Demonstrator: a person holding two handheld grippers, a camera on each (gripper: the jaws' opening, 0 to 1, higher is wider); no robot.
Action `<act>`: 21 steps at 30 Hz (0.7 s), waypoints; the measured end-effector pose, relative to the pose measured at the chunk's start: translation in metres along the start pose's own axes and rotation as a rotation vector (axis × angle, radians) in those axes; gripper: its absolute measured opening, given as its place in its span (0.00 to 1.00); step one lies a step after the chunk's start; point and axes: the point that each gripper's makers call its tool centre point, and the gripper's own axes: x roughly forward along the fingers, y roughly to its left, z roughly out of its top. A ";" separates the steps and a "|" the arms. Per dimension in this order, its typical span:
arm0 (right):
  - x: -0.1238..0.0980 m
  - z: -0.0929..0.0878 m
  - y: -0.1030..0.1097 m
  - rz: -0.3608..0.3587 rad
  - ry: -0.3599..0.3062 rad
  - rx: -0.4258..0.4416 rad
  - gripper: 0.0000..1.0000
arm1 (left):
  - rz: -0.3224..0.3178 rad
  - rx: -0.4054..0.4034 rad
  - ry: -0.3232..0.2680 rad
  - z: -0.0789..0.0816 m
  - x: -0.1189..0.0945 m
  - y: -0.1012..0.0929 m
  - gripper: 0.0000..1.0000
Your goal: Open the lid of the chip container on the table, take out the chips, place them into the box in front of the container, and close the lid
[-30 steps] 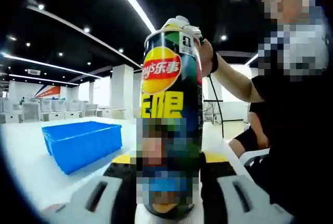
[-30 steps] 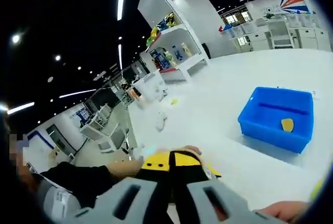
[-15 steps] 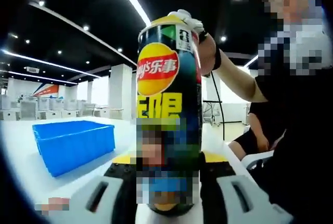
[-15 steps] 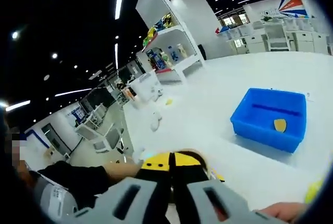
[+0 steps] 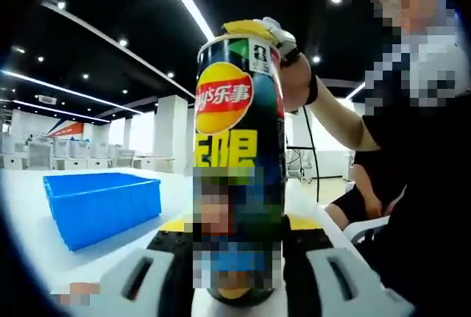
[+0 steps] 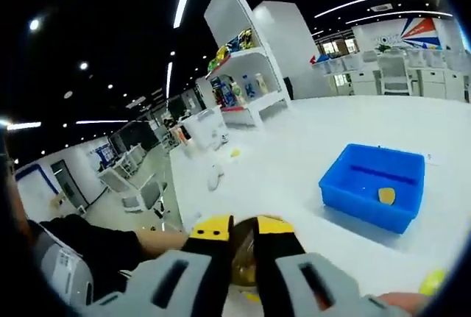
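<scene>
At the can's mouth: the right gripper (image 5: 271, 31) reaches in beside the rim, with a yellow sliver, probably a chip (image 5: 246, 28), at its tips (the glare makes this hard to read).
Change: half a second ago the right gripper's jaws lay flat together; now a narrow gap shows between them in the right gripper view, with something pale and translucent (image 6: 243, 258) pinched in it. The yellow piece at the rim was not visible a second ago either.
Meaning: a chip appears to be coming out, so the carry to the box should follow.
Chip container (image 5: 239, 162): upright, long axis vertical, open mouth pointing up, logo facing the left camera.
Left gripper (image 5: 239, 258): clamped around the container's lower body, one jaw on each side.
Right gripper (image 6: 243, 240): nearly closed, seemingly holding a chip.
Blue box (image 6: 374, 186): on the white table (image 6: 309, 155), well apart from the can; one chip (image 6: 385, 196) already lies inside.
Box, left gripper view: it (image 5: 103, 205) sits to the can's left.
Left to do: drop this chip, then close the lid.
</scene>
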 end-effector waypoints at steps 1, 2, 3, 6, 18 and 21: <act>-0.003 0.002 0.000 -0.002 -0.011 0.003 0.12 | 0.000 0.000 -0.001 0.000 0.000 0.000 0.45; -0.007 0.003 -0.001 -0.004 -0.024 0.010 0.12 | 0.000 0.000 -0.001 0.000 0.000 0.000 0.45; -0.012 0.007 -0.003 -0.009 -0.045 0.016 0.12 | 0.000 -0.001 -0.001 0.000 0.000 0.000 0.45; -0.028 0.016 -0.012 -0.043 -0.080 0.007 0.12 | -0.001 -0.002 -0.002 0.000 0.000 0.000 0.45; -0.124 0.001 -0.135 -0.428 -0.075 -0.082 0.26 | -0.004 -0.006 -0.004 0.000 -0.001 0.000 0.45; -0.146 -0.034 -0.182 -0.555 0.049 -0.130 0.33 | -0.005 -0.007 -0.005 0.000 -0.001 0.000 0.45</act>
